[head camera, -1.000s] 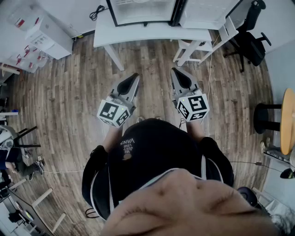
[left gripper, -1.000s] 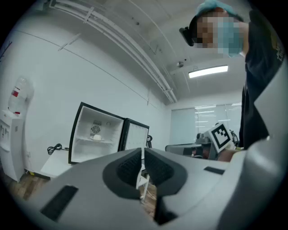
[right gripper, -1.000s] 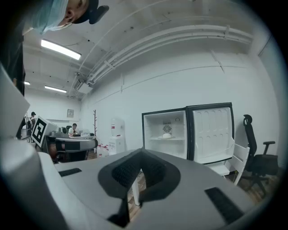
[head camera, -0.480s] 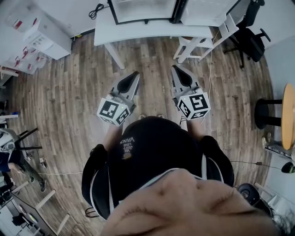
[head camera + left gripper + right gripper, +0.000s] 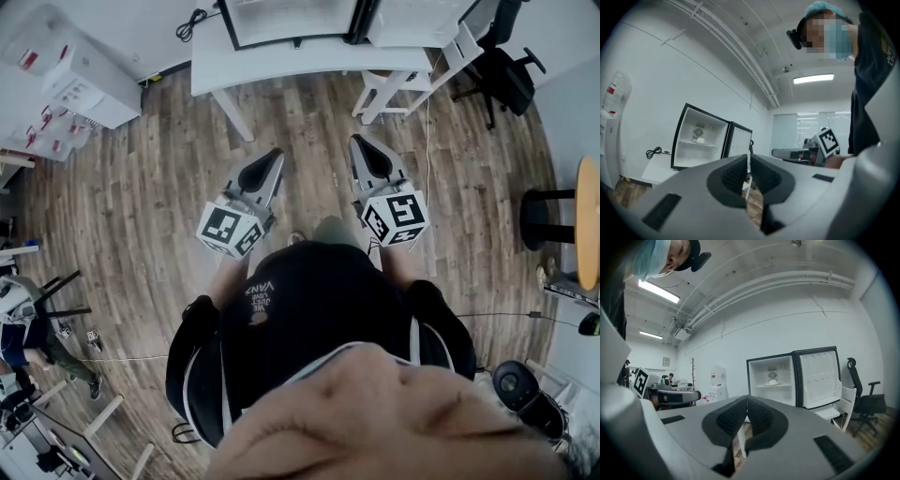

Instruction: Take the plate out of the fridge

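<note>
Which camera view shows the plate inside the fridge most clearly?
The right gripper view: it looks straight into the open fridge, with the plate on the shelf. The left gripper view shows it smaller, from the side. The head view shows no plate.

The small white plate [image 5: 772, 382] is set inside the open black-framed fridge [image 5: 759, 394], placed on the far white table [image 5: 281, 66].
</note>
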Demonstrator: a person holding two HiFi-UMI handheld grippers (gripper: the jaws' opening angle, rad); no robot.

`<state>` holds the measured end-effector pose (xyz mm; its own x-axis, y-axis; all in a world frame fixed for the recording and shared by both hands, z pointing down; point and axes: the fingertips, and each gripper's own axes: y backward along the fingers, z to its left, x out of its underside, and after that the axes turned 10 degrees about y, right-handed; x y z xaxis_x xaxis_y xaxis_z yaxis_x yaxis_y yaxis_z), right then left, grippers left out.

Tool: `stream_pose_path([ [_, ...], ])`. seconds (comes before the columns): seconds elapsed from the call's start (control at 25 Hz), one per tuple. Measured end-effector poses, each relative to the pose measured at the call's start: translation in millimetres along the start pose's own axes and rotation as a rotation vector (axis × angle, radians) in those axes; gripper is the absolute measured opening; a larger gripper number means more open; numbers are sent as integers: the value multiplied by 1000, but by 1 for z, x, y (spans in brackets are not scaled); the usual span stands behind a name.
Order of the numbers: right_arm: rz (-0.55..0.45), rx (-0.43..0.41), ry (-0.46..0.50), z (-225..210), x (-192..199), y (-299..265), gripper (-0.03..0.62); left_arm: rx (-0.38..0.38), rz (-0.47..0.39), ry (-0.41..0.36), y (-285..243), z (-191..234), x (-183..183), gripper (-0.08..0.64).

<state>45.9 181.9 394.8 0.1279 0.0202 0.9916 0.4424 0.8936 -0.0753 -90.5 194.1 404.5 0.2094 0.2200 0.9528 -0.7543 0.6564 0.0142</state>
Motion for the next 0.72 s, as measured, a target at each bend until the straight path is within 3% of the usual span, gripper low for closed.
stream_pose_path([
  [0.72,13,-15,2,-51,4,-55,12,-48,-10,0,-51,43,-12,31],
])
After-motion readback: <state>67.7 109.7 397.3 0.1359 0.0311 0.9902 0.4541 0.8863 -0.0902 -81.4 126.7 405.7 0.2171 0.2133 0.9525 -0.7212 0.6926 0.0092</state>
